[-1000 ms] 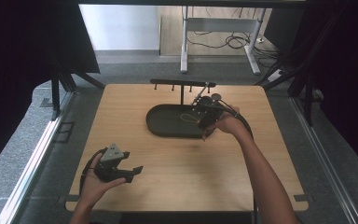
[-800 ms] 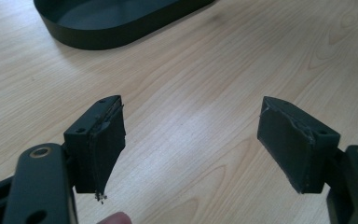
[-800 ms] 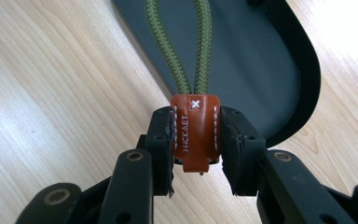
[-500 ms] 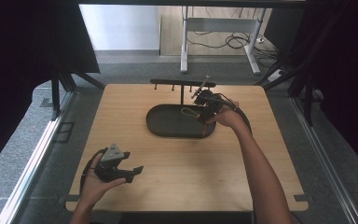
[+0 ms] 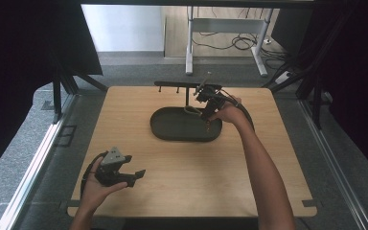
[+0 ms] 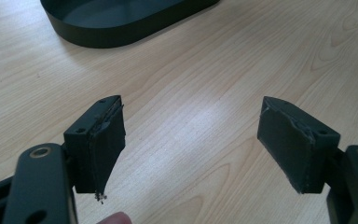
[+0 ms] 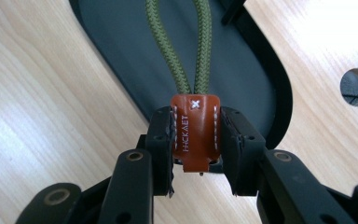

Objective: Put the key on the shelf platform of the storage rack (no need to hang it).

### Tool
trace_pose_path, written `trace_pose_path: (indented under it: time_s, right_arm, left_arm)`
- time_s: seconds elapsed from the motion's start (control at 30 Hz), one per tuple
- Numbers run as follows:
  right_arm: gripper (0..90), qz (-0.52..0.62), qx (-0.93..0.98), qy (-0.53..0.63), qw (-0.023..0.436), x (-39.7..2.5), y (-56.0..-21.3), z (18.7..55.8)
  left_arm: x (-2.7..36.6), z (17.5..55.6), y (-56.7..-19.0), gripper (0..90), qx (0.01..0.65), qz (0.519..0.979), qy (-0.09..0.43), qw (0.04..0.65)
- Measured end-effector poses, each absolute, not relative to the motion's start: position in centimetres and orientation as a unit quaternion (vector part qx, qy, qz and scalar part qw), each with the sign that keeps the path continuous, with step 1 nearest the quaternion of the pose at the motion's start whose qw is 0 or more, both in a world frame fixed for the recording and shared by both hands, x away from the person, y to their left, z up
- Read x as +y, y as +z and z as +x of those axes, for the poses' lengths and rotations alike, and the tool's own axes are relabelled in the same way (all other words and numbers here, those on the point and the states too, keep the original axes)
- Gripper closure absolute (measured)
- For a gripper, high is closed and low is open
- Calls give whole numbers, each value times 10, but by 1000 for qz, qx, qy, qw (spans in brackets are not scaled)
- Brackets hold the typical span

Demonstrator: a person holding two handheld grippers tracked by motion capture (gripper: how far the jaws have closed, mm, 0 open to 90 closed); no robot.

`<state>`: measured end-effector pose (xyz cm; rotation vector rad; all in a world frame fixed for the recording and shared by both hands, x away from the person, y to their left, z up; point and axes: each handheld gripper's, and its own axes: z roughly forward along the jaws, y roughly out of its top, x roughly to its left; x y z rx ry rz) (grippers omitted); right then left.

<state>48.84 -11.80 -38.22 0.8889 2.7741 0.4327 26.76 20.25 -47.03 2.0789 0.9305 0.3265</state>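
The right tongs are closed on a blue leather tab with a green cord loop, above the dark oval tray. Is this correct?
Not quite: the leather tab is orange-brown, not blue, as the right gripper view shows. The right tongs are indeed closed on it, its green cord loop above the dark oval tray.

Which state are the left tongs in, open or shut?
Open: the left tongs show a wide gap between the pads, with bare table showing through.

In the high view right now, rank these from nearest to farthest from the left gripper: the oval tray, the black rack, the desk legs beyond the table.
1. Oval tray, mid-table, up and right of the left gripper.
2. Black rack, at the table's far edge behind the tray.
3. Desk legs, on the floor past the table.
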Motion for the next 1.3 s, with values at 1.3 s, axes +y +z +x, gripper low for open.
trace_pose_path:
  time_s: [1.3]
  right_arm:
    - [665, 308, 935, 153, 80, -107, -435, 510]
  left_arm:
    - [202, 268, -471, 235, 369, 825, 127, 409]
